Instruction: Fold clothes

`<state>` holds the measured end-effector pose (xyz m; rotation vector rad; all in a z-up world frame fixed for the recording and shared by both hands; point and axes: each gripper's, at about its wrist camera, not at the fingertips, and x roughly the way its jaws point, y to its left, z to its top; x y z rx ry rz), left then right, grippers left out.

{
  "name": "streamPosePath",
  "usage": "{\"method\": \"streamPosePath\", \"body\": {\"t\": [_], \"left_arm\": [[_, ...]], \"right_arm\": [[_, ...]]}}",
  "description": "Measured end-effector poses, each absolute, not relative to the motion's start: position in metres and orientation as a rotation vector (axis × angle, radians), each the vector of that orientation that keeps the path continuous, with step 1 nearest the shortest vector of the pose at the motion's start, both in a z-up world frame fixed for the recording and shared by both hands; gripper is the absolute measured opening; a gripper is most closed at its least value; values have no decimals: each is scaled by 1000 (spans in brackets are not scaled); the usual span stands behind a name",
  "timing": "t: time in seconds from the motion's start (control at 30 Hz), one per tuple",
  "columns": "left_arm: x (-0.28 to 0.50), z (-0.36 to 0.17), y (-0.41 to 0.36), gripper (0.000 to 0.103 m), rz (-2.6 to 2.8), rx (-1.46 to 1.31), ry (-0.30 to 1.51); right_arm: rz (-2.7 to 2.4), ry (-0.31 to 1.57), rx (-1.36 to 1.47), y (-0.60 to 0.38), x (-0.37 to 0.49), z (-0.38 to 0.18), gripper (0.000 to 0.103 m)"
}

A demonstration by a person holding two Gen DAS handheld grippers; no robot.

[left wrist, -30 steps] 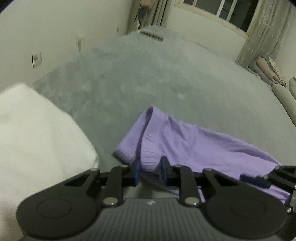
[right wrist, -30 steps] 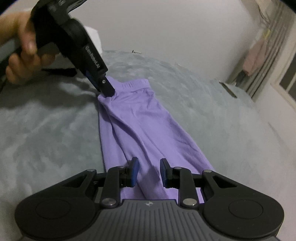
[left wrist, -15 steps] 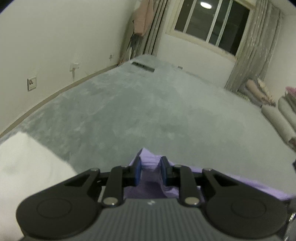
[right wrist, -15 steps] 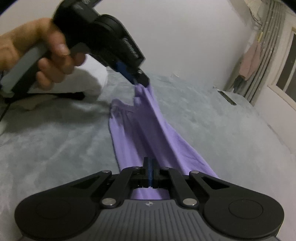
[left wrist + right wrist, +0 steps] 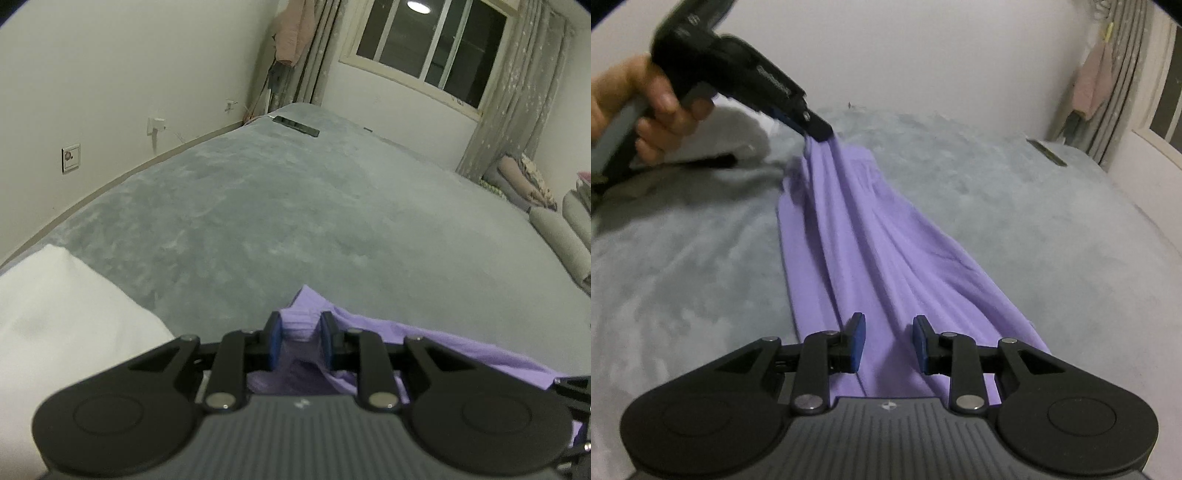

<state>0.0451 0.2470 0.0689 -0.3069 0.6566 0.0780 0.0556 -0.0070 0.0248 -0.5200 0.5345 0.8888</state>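
Purple garment (image 5: 882,240), thin, limp & light, lies lengthwise on grey bed (image 5: 1052,221), 12 o'clock end pinched in left gripper (image 5: 816,127) jaws; right gripper (image 5: 888,343) jaws wide over 6 o'clock end, best grabbed at hem.

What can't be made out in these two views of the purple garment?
- Left wrist view: the long purple knit garment is mostly hidden behind the left gripper.
- Right wrist view: its near end is covered by the right gripper, jaws apart.
- Right wrist view: the left gripper's grip point is motion-blurred.
- Garment type: unclear.
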Motion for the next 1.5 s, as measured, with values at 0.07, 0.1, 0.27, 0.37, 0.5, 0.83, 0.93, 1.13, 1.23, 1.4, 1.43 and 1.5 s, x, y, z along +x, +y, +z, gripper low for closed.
{"method": "streamPosePath", "body": {"t": [0.07, 0.1, 0.27, 0.37, 0.5, 0.83, 0.93, 1.13, 1.23, 1.4, 1.43, 1.5], "left_arm": [[44, 69, 248, 19, 76, -313, 651], [44, 69, 248, 19, 76, -314, 651], [45, 68, 251, 19, 74, -338, 658], [48, 68, 253, 19, 72, -357, 659], [60, 78, 255, 19, 54, -392, 601], [50, 51, 255, 19, 128, -287, 703], [46, 49, 250, 19, 144, -251, 711], [44, 48, 243, 23, 130, -223, 739], [44, 48, 249, 24, 122, -259, 750], [39, 54, 252, 29, 136, -288, 739], [38, 56, 252, 30, 141, -289, 733], [35, 59, 251, 34, 153, -293, 722]], "right_arm": [[908, 512, -507, -11, 49, 28, 38], [910, 500, -531, -11, 46, 27, 38], [849, 465, -649, 1, 38, 20, 25], [843, 468, -680, 5, 38, 15, 8], [804, 445, -686, 3, 35, 19, 0], [827, 483, -677, 18, 10, 10, 0], [831, 488, -678, 26, 7, 2, 1], [858, 511, -596, 11, 14, 19, 2], [908, 537, -565, 7, 17, 25, 2], [908, 535, -597, 11, 13, 28, 2], [895, 534, -602, 9, 12, 28, 2], [871, 550, -586, 1, 15, 30, 2]]}}
